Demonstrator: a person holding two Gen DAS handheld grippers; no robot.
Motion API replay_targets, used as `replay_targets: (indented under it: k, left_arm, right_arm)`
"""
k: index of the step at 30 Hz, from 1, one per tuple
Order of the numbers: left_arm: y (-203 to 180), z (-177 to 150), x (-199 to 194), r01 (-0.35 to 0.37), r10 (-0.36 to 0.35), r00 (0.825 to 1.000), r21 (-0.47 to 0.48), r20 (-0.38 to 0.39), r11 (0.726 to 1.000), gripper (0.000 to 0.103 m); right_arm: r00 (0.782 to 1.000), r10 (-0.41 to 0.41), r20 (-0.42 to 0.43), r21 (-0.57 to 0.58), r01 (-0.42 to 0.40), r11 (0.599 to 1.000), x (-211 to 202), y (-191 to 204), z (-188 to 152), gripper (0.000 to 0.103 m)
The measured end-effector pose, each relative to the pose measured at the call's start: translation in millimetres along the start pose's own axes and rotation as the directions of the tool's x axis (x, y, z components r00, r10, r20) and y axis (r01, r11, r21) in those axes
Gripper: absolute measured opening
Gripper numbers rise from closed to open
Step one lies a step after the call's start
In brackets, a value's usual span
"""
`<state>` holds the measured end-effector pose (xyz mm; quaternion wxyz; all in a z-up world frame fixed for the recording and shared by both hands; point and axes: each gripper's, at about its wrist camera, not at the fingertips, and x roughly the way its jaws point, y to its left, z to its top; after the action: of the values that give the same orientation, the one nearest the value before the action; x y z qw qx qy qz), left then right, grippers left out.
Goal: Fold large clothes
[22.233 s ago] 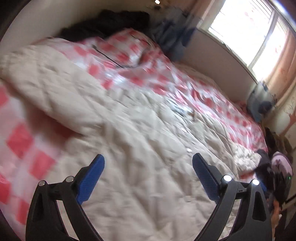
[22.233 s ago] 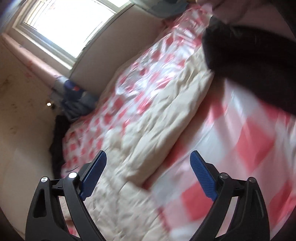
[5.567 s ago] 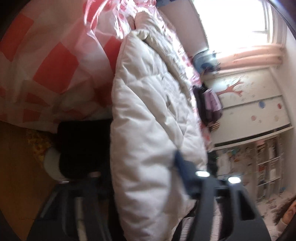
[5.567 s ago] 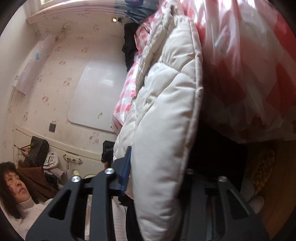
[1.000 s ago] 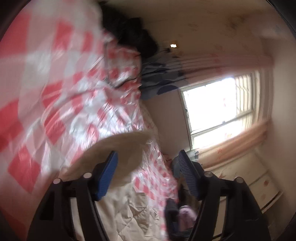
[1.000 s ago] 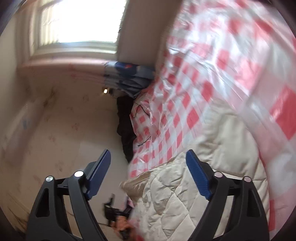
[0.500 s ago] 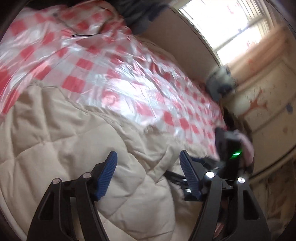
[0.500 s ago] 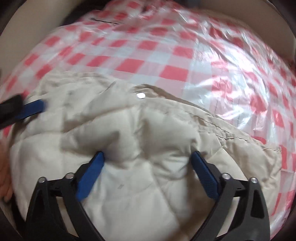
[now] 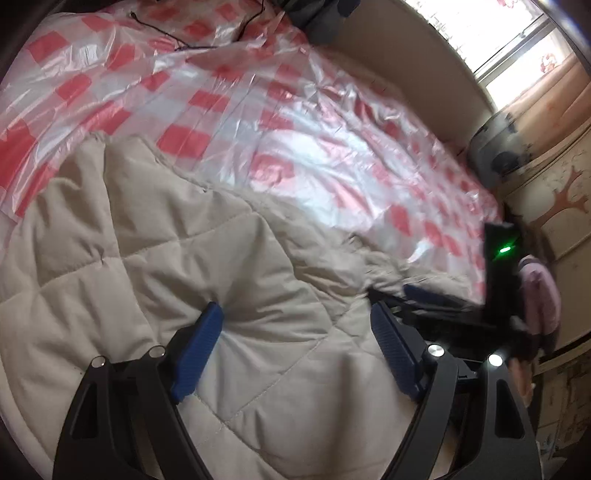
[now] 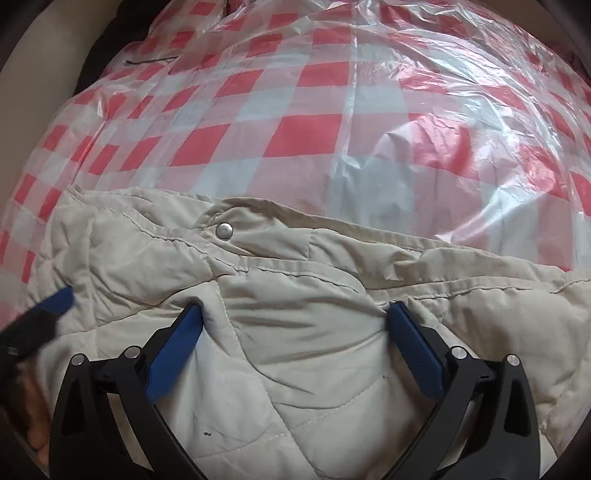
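Observation:
A beige quilted coat (image 9: 184, 258) lies folded on the bed, over a red-and-white checked plastic sheet (image 9: 295, 129). My left gripper (image 9: 295, 314) points down onto it. Its jaws are opening, their tips dent the padding, and a bulge of coat sits loose between them. In the right wrist view the coat (image 10: 314, 350) shows a metal snap (image 10: 224, 231) near its far edge. My right gripper (image 10: 295, 314) stands wide open, tips sunk in the fabric, with a fold between them. Each gripper shows in the other's view: the right gripper (image 9: 417, 293) and the left gripper (image 10: 55, 301).
The checked sheet (image 10: 295, 110) covers the bed beyond the coat. A thin black cable (image 9: 166, 37) and dark clothes (image 9: 317, 14) lie at the far end. A grey appliance (image 9: 498, 147) and a wardrobe (image 9: 565, 195) stand at the right. A hand (image 10: 33, 406) holds the left gripper.
Both grippers have tipped down from looking across the room to the coat and now rest on it. The left jaws have spread wider. The right gripper has moved closer to the coat's snap edge.

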<state>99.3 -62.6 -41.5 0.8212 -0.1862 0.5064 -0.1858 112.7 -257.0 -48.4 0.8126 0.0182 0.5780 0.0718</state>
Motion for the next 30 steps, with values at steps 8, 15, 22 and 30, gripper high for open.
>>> replay_targets:
  k: [8, 15, 22, 30]
  left_arm:
    - [-13, 0, 14, -0.100, 0.099, 0.995, 0.072, 0.026, 0.992, 0.083]
    - [10, 5, -24, 0.116, -0.106, 0.983, -0.059, 0.148, 0.992, 0.083]
    - [91, -33, -161, 0.254, -0.178, 0.917, -0.180, 0.357, 0.950, 0.083]
    - [139, -151, -202, 0.288, -0.219, 0.947, -0.328, 0.234, 0.900, 0.083]
  right_arm:
    - [0.993, -0.106, 0.053, -0.019, 0.108, 0.994, -45, -12, -57, 0.096]
    - [0.993, -0.067, 0.094, 0.049, 0.063, 0.997, -55, -16, -57, 0.096]
    - [0.960, 0.121, 0.251, -0.156, -0.084, 0.984, -153, 45, -150, 0.096]
    - [0.866, 0.451, 0.218, 0.068, -0.474, 0.878, -160, 25, -230, 0.096]
